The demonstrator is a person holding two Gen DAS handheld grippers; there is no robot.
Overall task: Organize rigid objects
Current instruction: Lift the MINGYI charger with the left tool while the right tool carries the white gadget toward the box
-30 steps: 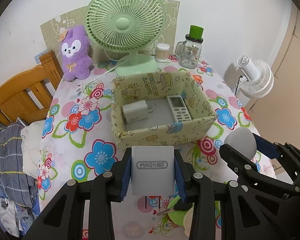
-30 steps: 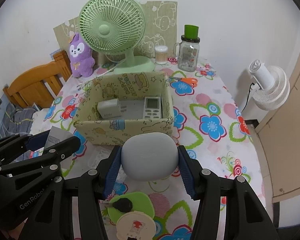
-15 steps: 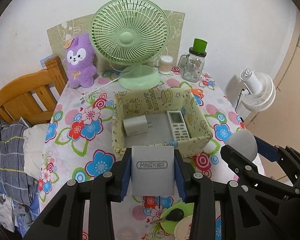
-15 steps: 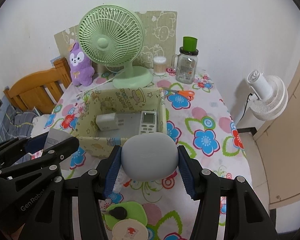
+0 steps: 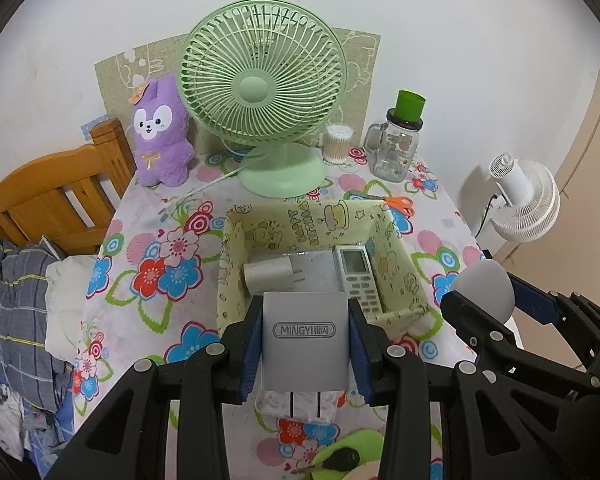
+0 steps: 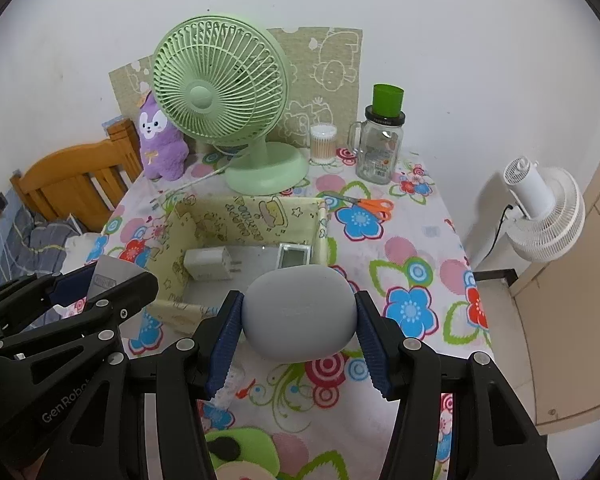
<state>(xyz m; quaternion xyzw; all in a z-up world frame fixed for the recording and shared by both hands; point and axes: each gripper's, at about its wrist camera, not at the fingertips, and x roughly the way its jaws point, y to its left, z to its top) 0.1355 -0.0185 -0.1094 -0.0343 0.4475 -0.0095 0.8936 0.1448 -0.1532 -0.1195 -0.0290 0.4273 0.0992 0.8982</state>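
My left gripper point(image 5: 305, 340) is shut on a grey MINGYI charger point(image 5: 305, 338) and holds it above the near wall of a yellow cartoon-print box point(image 5: 236, 240). My right gripper point(image 6: 299, 316) is shut on a rounded pale grey case point(image 6: 299, 312), held above the box's near right corner point(image 6: 322, 220). Inside the box lie a white plug adapter point(image 5: 267, 274) and a white remote point(image 5: 358, 276). Each gripper shows at the edge of the other's view.
A green desk fan point(image 5: 264, 92), a purple plush point(image 5: 160, 132), a cotton-swab jar point(image 5: 338, 142) and a glass mug jar point(image 5: 398, 148) stand at the table's back. Orange scissors point(image 6: 366, 204) lie right of the box. A green coaster point(image 6: 240, 450) lies near me. A white floor fan point(image 6: 544, 216) stands right.
Both grippers have risen and drawn back with their objects, so the box and table look smaller and farther. The grips have not changed.
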